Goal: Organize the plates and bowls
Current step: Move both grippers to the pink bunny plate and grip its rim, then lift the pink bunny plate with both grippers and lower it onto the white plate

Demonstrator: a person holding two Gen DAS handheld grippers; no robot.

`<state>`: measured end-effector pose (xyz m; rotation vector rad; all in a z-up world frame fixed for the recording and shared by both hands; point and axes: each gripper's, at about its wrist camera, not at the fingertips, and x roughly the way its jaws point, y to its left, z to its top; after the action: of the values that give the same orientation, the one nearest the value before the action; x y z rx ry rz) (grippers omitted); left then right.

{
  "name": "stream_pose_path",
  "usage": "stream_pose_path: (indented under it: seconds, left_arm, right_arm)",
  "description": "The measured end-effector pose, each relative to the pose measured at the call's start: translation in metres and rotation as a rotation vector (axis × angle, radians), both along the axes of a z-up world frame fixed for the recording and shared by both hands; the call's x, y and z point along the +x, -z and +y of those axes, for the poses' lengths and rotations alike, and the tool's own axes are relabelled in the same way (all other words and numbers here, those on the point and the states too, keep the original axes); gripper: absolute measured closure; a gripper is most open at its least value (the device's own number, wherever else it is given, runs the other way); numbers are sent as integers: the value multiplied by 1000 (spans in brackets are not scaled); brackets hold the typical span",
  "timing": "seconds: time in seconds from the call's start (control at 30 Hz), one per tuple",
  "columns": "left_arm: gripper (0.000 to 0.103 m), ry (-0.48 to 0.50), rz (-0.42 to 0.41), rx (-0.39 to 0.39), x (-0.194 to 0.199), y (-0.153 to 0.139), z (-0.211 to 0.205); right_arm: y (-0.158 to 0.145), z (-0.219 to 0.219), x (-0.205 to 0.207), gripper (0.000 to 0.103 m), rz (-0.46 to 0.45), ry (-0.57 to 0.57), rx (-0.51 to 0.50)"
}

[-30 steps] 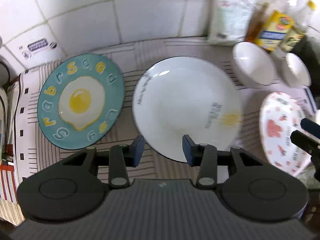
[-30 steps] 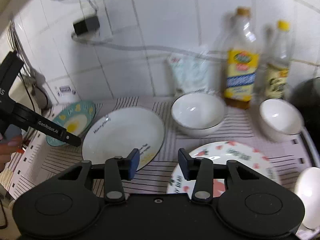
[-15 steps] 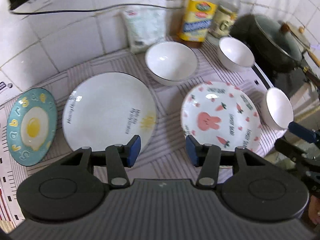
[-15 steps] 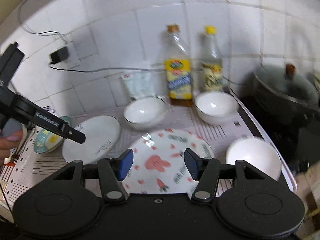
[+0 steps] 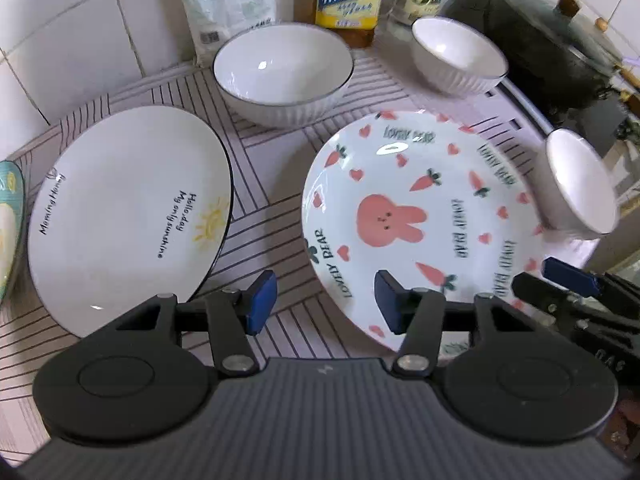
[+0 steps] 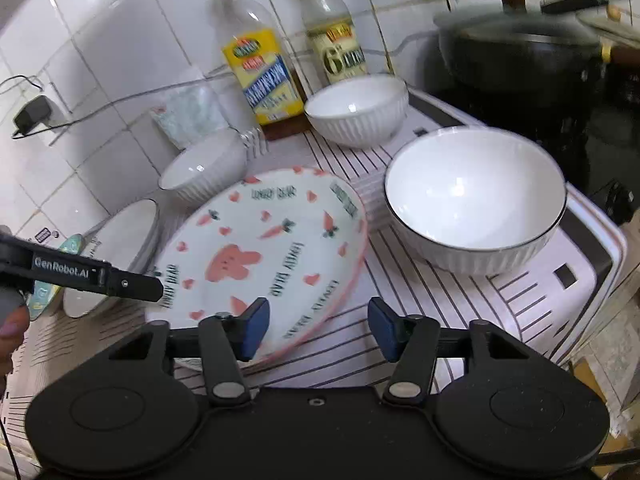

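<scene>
A rabbit-and-carrot plate (image 5: 400,216) (image 6: 260,256) lies mid-mat. Left of it are a white sun plate (image 5: 128,208) (image 6: 116,248) and a teal egg plate (image 5: 8,216). Three white ribbed bowls stand around: one behind the plates (image 5: 280,68) (image 6: 200,168), one by the bottles (image 5: 456,52) (image 6: 356,108), one at the right (image 5: 580,188) (image 6: 472,196). My left gripper (image 5: 325,300) is open over the rabbit plate's near left rim and holds nothing. My right gripper (image 6: 319,326) hovers between that plate's edge and the right bowl. Its jaws are closing with nothing between them.
A striped mat (image 5: 260,216) covers the counter. Two bottles (image 6: 260,68) (image 6: 332,36) and a white bag (image 5: 224,4) stand against the tiled wall. A dark lidded pot (image 6: 520,56) sits at the right. A charger (image 6: 32,112) hangs on the wall.
Both grippers swung to the right and sank closer to the dishes. The left view went from the egg and sun plates to the rabbit plate. The right one now faces the right bowl.
</scene>
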<state>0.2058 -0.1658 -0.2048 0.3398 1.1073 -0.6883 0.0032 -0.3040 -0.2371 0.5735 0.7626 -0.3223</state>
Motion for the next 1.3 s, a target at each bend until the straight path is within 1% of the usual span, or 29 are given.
stream_pose_path:
  seconds: [0.07, 0.17, 0.2, 0.23, 0.3, 0.33, 0.37, 0.4, 0.47, 0.57, 0.7, 0.77, 0.83, 0.97, 1.13, 1.17, 1.23, 1.3]
  left_arm:
    - [52, -22, 11, 15, 4, 9, -3]
    - [53, -50, 33, 20, 8, 16, -3]
    - [55, -53, 42, 16, 9, 18, -3]
    - [58, -56, 53, 8, 10, 18, -3]
    - [68, -61, 77, -9, 13, 20, -4]
    - [71, -59, 84, -14, 13, 20, -6]
    - [76, -57, 91, -20, 13, 21, -7]
    - [79, -55, 94, -24, 14, 21, -9]
    - [79, -58, 93, -17, 14, 21, -12]
    - [80, -90, 116, -44, 17, 24, -8]
    - [81, -126, 160, -82, 22, 28, -4]
    - [80, -143, 168, -86, 23, 29, -4]
    - [79, -150, 167, -89, 22, 29, -5]
    - [79, -136, 157, -109, 19, 30, -2]
    - [79, -111, 146, -90, 15, 24, -1]
    - [79, -99, 132, -86, 10, 22, 0]
    - [79, -84, 106, -84, 1, 18, 4]
    - [79, -87, 115, -83, -5, 14, 10]
  right_arm:
    - [7, -4, 2, 51, -6, 4, 16]
    - [10, -9, 4, 62, -16, 14, 34]
    - [11, -11, 5, 65, -24, 10, 41]
    - [12, -13, 6, 66, -26, 9, 38]
    - [13, -15, 11, 67, -11, 15, 4]
    - [14, -16, 13, 69, -8, 15, -8]
    - [15, -18, 14, 74, -11, 17, -5]
    - [16, -20, 15, 78, -14, 16, 7]
    - [17, -20, 18, 82, -14, 6, 21]
    - [16, -19, 18, 84, -6, 7, 13]
    - [20, -22, 13, 84, -36, 18, 56]
    - [24, -27, 12, 85, -50, 37, 100]
    - [26, -29, 13, 85, -59, 34, 111]
    - [26, -29, 13, 85, -62, 28, 114]
    - [20, -27, 11, 85, -52, 18, 114]
    - [18, -26, 9, 85, -51, 19, 119]
    - [15, -26, 5, 85, -50, 54, 166]
    - [9, -20, 2, 85, -40, 58, 162]
